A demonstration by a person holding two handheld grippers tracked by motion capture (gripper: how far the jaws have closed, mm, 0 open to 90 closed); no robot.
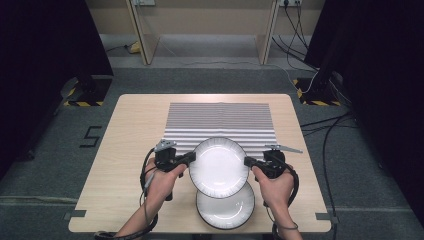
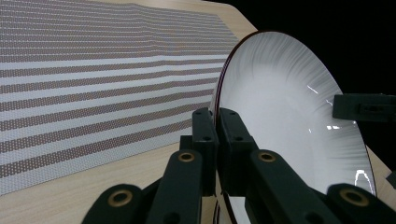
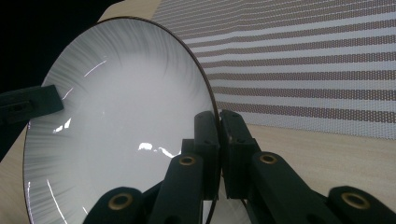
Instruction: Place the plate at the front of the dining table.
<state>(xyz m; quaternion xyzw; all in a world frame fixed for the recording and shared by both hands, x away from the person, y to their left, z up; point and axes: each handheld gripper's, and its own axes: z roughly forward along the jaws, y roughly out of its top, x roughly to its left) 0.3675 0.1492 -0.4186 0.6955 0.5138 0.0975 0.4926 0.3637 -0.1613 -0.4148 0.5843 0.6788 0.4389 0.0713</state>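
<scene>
In the high view, a light wooden table [image 1: 130,150] carries a striped mat [image 1: 220,120] across its far middle. Two white plates with dark rims sit toward the near edge. The upper plate [image 1: 219,167] overlaps the near edge of the mat and covers the far part of the lower plate [image 1: 225,207], which lies flat on the table close to the near edge. The left gripper [image 1: 189,159] meets the upper plate at its left rim, and the right gripper [image 1: 248,162] meets it at its right rim, so the plate sits between the two. A hand grasps each gripper, and both forearms come in from the bottom. Cables trail from both grippers.

In the left gripper view, the two black jaws are pressed on the dark rim of the upper plate [image 2: 289,116], one on each face, pinching it. The plate looks tilted here, its white ribbed face to the right. The striped mat [image 2: 93,93] spreads over the table to the left. The other gripper's jaw tip [image 2: 364,107] shows at the plate's far rim.

In the right gripper view, the jaws likewise pinch the upper plate's [image 3: 121,126] rim between them. The plate's glossy face lies to the left, the mat [image 3: 303,70] and bare wood to the right. The left gripper's jaw tip [image 3: 28,105] touches the opposite rim.
</scene>
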